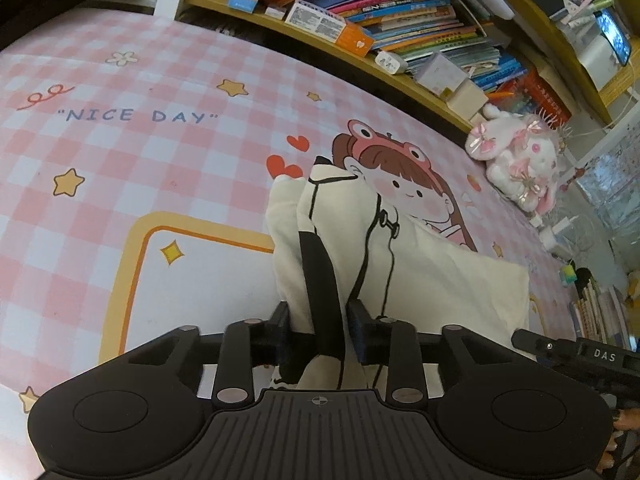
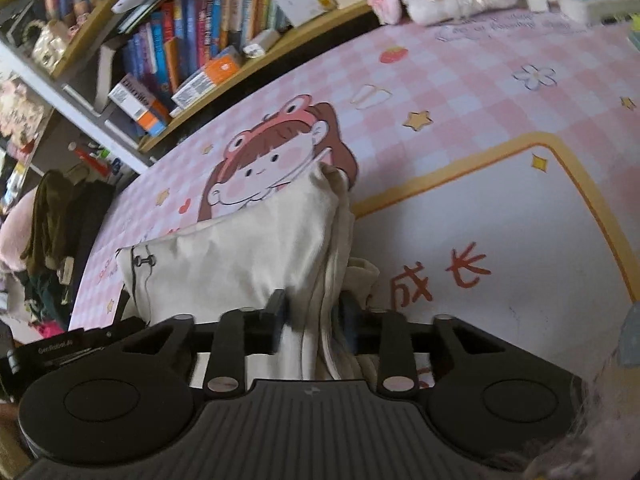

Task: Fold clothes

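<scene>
A: What's the left gripper point(image 1: 318, 320) doing?
B: Pinched narrow on a bunched edge of the cream garment point(image 1: 420, 264).
A: The right gripper point(image 2: 314, 320)?
B: Clamped on another gathered edge. The garment is lifted between them over the mat point(image 1: 132, 152), near its shelf-side edge by the printed girl.

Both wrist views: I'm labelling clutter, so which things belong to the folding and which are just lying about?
Belongs to the job:
cream garment, pinched in the left gripper and the right gripper
pink mat under it

Lying about:
books
plush toy
boxes
dark clothes
</scene>
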`<control>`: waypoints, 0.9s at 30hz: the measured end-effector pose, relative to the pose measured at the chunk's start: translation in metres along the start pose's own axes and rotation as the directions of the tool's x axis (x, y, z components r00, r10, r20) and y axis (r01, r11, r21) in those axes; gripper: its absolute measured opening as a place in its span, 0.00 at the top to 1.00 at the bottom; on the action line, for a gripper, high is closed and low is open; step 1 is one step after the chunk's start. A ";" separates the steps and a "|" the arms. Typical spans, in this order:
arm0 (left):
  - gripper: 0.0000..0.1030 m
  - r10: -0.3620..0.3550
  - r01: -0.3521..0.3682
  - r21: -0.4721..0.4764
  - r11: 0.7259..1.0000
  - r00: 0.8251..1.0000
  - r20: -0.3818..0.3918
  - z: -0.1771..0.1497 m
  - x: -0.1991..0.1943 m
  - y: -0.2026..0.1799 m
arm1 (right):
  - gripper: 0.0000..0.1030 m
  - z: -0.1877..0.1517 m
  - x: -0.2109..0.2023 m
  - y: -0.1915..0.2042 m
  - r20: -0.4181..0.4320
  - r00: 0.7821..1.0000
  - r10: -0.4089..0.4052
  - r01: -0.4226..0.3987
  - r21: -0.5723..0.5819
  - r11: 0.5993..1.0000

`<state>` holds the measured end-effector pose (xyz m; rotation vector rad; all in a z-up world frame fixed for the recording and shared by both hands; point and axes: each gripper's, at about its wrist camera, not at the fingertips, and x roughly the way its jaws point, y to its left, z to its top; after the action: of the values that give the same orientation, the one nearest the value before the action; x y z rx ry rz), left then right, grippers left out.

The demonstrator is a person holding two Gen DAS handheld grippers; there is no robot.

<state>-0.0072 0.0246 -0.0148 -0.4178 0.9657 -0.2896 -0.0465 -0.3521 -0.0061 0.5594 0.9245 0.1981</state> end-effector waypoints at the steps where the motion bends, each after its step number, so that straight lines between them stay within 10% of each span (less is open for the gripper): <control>1: 0.62 -0.003 0.003 -0.008 1.000 1.000 -0.002 0.000 0.001 0.002 | 0.63 0.000 0.000 -0.002 0.000 1.000 -0.003 0.003 0.010 1.000; 10: 0.55 -0.056 0.056 -0.066 0.996 0.998 -0.005 0.002 0.009 0.014 | 0.54 -0.001 0.005 -0.016 -0.028 1.000 0.009 -0.007 0.080 0.997; 19: 0.73 -0.093 0.091 -0.097 0.991 0.996 -0.016 0.003 0.014 0.015 | 0.52 0.000 0.012 -0.004 -0.040 0.998 0.056 -0.055 0.033 0.998; 27: 0.83 -0.069 0.070 -0.020 0.997 0.997 0.037 -0.002 -0.003 -0.006 | 0.81 -0.007 -0.001 0.016 0.010 0.999 0.037 -0.036 -0.102 0.994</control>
<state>-0.0107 0.0199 -0.0107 -0.4755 0.9208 -0.3343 -0.0512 -0.3365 -0.0005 0.4826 0.8877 0.2734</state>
